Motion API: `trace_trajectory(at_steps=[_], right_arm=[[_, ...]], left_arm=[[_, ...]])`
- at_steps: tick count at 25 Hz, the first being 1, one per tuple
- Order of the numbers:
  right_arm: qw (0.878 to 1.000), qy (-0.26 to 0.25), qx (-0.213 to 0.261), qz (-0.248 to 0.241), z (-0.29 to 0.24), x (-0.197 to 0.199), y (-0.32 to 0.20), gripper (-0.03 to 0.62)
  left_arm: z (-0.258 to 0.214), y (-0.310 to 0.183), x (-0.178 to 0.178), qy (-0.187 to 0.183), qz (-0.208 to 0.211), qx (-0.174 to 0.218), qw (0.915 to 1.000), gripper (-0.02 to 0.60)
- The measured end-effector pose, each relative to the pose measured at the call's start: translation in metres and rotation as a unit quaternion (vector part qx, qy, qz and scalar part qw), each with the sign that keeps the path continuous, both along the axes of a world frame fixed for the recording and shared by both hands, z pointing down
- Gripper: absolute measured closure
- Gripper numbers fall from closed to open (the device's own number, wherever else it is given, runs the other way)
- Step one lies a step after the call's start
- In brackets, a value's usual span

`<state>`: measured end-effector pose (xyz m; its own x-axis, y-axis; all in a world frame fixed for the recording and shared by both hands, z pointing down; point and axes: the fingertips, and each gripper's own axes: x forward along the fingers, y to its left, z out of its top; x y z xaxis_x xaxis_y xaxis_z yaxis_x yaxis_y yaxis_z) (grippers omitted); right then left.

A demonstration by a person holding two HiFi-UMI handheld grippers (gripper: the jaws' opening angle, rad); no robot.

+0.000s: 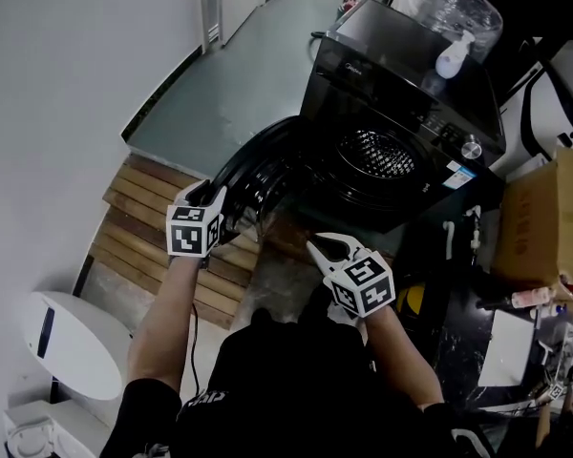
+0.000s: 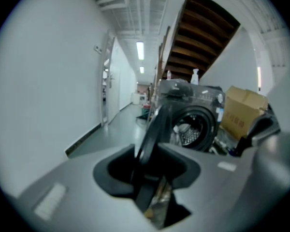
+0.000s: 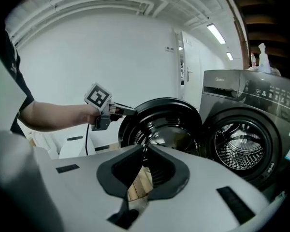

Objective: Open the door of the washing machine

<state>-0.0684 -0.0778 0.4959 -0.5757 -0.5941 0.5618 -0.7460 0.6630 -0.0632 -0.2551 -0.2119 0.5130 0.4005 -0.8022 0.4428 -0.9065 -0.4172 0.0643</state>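
A black front-loading washing machine (image 1: 411, 93) stands at the upper right of the head view. Its round door (image 1: 267, 175) is swung wide to the left, and the steel drum (image 1: 374, 154) is exposed. My left gripper (image 1: 208, 197) is shut on the door's outer rim. In the left gripper view that rim (image 2: 157, 124) runs edge-on between the jaws of the left gripper (image 2: 147, 158). My right gripper (image 1: 317, 246) hangs below the opening, apart from the door. Its tips meet with nothing between them, and the right gripper (image 3: 145, 150) faces the door's glossy inside (image 3: 162, 124).
A wooden pallet (image 1: 134, 227) lies on the floor under the open door. A cardboard box (image 1: 549, 222) stands right of the machine, and a spray bottle (image 1: 454, 55) sits on top of it. At the bottom left is a white appliance (image 1: 72, 342), beside the left wall.
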Motion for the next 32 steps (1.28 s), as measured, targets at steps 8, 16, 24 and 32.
trace_trajectory(at_steps=[8,16,24,32], right_arm=[[1.0,-0.01,0.002,0.012,-0.006,0.008,0.006,0.59],[0.999,-0.023,0.02,0.034,-0.025,0.026,-0.01,0.599],[0.994,-0.061,0.053,0.068,-0.051,0.064,-0.038,0.6],[0.987,-0.092,0.071,0.111,-0.062,0.126,-0.066,0.6]], left_arm=[[0.0,-0.013,-0.021,0.012,-0.034,0.003,0.9993,0.429],[-0.043,-0.017,-0.029,0.019,-0.055,0.057,0.9966,0.448],[-0.096,-0.023,0.022,0.039,-0.01,0.095,0.9946,0.476],[-0.122,-0.036,0.095,0.065,0.031,0.105,0.9919,0.502]])
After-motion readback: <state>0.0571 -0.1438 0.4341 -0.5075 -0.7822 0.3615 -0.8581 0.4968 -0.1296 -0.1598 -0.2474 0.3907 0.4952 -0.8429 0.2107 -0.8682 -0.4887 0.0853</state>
